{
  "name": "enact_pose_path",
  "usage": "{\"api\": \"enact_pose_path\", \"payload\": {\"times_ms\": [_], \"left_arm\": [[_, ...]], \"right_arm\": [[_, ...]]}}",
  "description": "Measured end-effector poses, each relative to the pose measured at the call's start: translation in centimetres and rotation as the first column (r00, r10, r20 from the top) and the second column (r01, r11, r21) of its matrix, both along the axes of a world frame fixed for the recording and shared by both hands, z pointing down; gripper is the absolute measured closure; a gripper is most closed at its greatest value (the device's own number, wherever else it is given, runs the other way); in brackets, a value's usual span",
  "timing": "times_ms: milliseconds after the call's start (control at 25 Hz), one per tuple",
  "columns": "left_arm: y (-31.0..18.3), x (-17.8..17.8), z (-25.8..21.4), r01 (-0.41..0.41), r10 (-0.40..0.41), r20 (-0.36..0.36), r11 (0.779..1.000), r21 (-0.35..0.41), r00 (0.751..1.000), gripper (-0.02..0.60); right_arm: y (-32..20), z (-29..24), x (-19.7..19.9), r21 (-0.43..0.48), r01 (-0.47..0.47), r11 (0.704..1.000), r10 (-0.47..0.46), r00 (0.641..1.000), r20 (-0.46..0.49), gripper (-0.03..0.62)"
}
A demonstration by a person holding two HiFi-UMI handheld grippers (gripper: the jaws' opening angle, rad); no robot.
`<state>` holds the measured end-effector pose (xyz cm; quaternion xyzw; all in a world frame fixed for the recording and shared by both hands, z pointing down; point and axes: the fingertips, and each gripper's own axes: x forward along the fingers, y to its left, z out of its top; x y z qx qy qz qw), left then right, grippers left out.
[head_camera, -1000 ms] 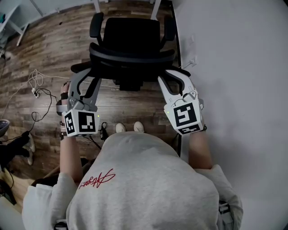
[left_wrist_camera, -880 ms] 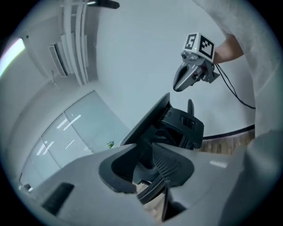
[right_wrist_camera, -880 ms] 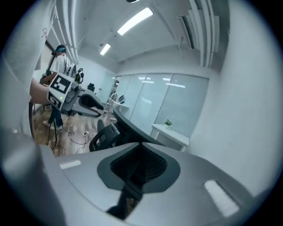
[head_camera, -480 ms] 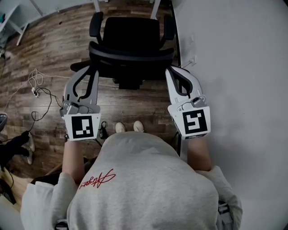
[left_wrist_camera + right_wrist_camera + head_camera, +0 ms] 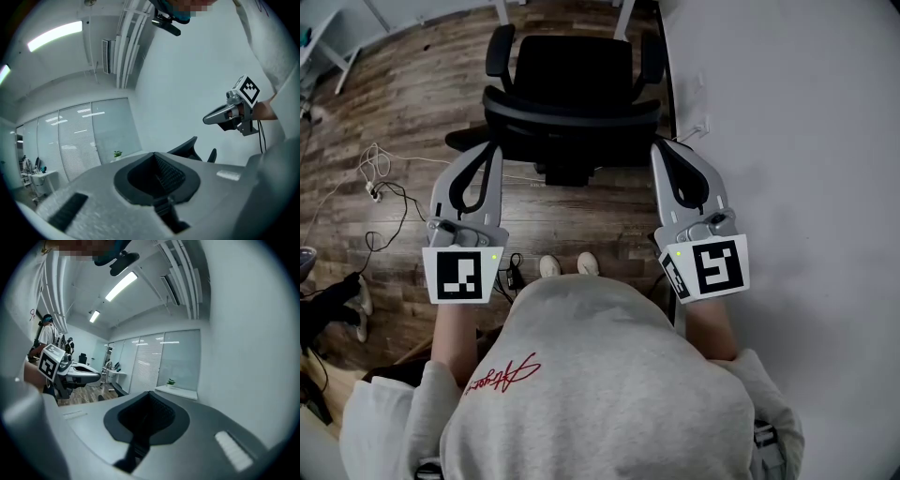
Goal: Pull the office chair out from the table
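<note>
The black office chair [image 5: 570, 89] stands on the wood floor beside the white table [image 5: 787, 141], its backrest towards me. My left gripper [image 5: 485, 150] hovers just behind the backrest's left end. It has just been closing, and its jaws are now shut with nothing between them. My right gripper [image 5: 664, 148] hangs shut and empty behind the right end, by the table edge. In the left gripper view the shut jaws [image 5: 154, 154] point level past a dark chair part [image 5: 190, 146], with the right gripper [image 5: 234, 115] beyond. The right gripper view shows its own shut jaws [image 5: 150, 394] and the left gripper [image 5: 70, 371].
Loose cables [image 5: 380, 178] and a plug lie on the floor at the left. My feet [image 5: 567, 266] stand right behind the chair. White furniture legs [image 5: 502, 11] stand beyond it. A cable [image 5: 698, 127] hangs at the table edge.
Both grippers have drawn back from the backrest towards me and rolled so their marker cubes face up. Both pairs of jaws have closed on nothing. The chair has not visibly moved.
</note>
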<state>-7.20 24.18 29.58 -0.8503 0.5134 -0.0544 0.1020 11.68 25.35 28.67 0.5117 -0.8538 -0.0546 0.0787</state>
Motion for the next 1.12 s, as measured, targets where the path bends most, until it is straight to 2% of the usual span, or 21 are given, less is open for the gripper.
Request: {"api": "enact_pose_path", "payload": {"times_ms": [320,1120], "left_arm": [[0.7,0.7,-0.2,-0.021,0.021,0.010,1.000,-0.001,1.000,0.588],[0.7,2.5,-0.2,-0.041,0.041,0.026,0.999,-0.005,0.999,0.588]], "right_arm": [[0.3,0.5,0.0,0.003,0.001,1.000,-0.001,0.999,-0.051,0.594],[0.3,-0.1,1.1,0.020,0.018,1.000,-0.017,0.999,-0.046,0.593]]}}
